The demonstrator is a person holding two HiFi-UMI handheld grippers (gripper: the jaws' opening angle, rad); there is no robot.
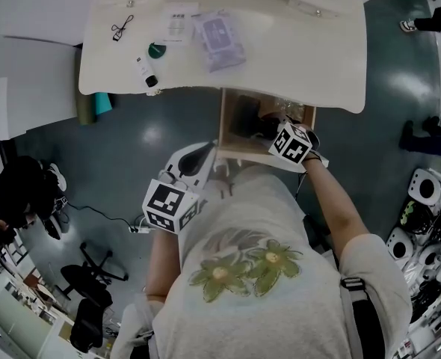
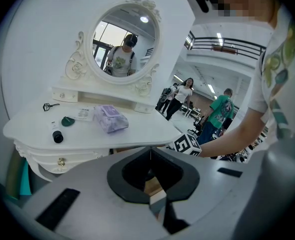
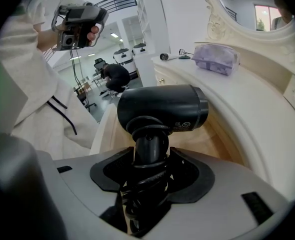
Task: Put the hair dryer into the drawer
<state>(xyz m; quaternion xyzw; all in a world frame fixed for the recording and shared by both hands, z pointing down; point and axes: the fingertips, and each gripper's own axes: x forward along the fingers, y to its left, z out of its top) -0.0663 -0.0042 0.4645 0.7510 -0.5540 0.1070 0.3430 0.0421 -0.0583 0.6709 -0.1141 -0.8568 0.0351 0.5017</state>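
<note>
Right gripper [image 3: 148, 151] has its jaws clamped on the cord-wrapped handle of the hair dryer [image 3: 162, 108], barrel lying crosswise over the open drawer [image 3: 222, 144] beneath the counter [image 3: 247, 91], while the left gripper [image 2: 155, 199], jaws closed on nothing, hangs farther off.

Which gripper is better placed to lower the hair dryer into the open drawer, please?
Right. The right gripper is shut on the handle of the hair dryer, just above the open drawer. The left gripper is shut on nothing, held back beside the person's torso.
</note>
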